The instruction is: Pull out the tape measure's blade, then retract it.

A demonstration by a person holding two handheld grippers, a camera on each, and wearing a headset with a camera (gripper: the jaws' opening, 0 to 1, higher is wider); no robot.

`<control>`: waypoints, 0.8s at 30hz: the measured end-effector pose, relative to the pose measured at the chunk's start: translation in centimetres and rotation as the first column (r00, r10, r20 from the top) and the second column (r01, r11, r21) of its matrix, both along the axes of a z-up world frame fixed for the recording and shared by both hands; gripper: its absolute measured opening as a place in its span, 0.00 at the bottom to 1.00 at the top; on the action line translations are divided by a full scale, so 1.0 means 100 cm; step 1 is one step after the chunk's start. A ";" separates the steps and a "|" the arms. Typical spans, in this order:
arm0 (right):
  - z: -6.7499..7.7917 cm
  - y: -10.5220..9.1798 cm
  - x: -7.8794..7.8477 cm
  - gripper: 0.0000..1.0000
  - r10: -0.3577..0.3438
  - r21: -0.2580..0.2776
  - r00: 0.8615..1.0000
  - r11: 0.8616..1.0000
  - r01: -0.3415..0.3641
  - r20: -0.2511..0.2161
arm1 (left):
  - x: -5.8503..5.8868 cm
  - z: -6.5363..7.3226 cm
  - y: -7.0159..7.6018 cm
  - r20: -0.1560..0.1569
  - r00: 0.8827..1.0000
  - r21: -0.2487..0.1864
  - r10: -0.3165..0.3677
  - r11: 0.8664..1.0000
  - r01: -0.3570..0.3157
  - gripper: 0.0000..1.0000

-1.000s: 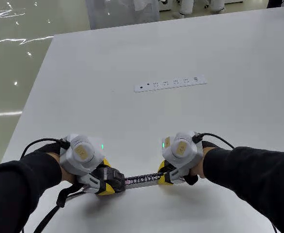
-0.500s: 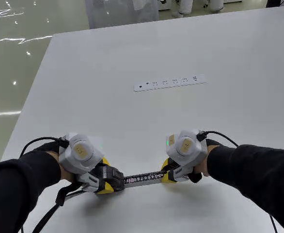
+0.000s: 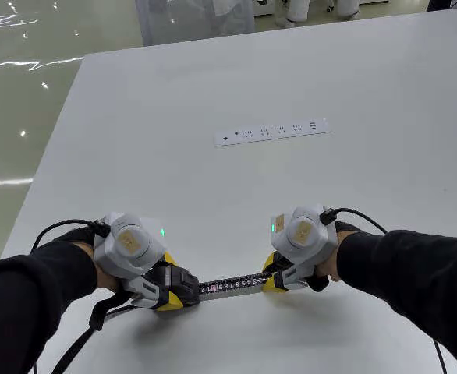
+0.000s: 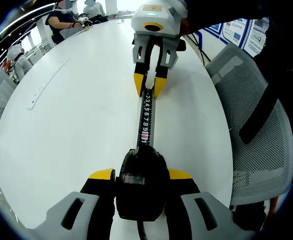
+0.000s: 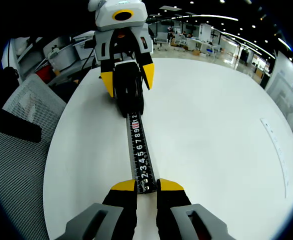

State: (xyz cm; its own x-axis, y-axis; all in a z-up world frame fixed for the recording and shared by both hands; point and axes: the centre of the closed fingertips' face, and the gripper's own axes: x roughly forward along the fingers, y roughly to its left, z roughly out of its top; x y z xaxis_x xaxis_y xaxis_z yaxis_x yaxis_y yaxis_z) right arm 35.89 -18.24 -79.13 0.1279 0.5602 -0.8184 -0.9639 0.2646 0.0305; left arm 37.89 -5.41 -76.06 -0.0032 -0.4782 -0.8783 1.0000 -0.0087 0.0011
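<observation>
The left tongs (image 3: 171, 284) are clamped on the tape measure's case (image 4: 139, 192), with a yellow-tipped jaw on each flank. The right tongs (image 5: 146, 186) are pinched together on the free end of the blade (image 5: 138, 150), well apart from the case.

The blade runs straight out of the case's mouth to that pinch, so its long axis lies from one pair of tongs to the other, across the person's front and low over the bench (image 3: 213, 195). The right hand has the free end, and any further draw would go directly away from the case along that line. A return would run back toward the case.

The case is a rounded black block that looks rubbery. The blade is a thin, stiff band with printed black figures and a red mark just beside the case. The bench is smooth matte white. A flat white power strip (image 3: 274, 132) lies far beyond the case.
</observation>
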 end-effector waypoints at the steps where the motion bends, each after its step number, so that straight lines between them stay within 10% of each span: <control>1: 0.000 -0.001 0.000 0.09 -0.001 -0.001 1.000 1.000 0.001 -0.001 | 0.000 0.000 0.000 0.000 1.000 0.000 0.000 1.000 0.000 0.33; 24: -0.001 -0.012 -0.001 0.09 0.000 -0.011 1.000 1.000 0.000 -0.007 | -0.001 0.001 -0.001 0.001 1.000 0.003 0.000 1.000 0.000 0.33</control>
